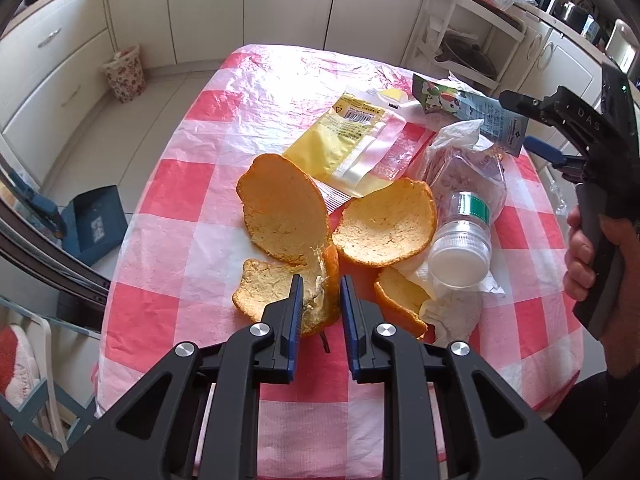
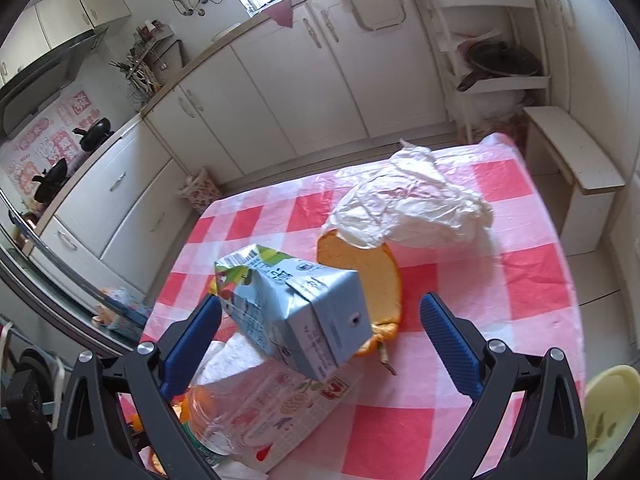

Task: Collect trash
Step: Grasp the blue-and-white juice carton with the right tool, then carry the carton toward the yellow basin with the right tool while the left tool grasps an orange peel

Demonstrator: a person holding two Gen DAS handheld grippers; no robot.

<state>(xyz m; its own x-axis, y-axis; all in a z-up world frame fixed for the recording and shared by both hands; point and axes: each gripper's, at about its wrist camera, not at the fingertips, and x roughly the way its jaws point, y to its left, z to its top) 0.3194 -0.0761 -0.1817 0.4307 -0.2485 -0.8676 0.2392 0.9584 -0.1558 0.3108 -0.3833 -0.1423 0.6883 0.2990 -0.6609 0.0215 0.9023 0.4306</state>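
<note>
Trash heaped on checked tablecloth. Orange peel [image 1: 288, 216] split in curled pieces, pale pith upward, one strip raised on edge. Yellow wrapper [image 1: 344, 140] laid flat behind peel, barcode up. Clear plastic bottle [image 1: 464, 236] tipped on side, white cap nearest camera, crumpled tissue [image 1: 444, 296] beneath it. Blue-grey drink carton [image 2: 296, 312] crushed, tilted, resting on other litter. White plastic bag [image 2: 412, 208] crumpled beyond carton.

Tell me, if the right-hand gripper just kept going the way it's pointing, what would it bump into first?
Most likely the crumpled drink carton, which sits between the open right gripper fingers; the orange peel lies just behind, though depth is hard to judge.
</note>
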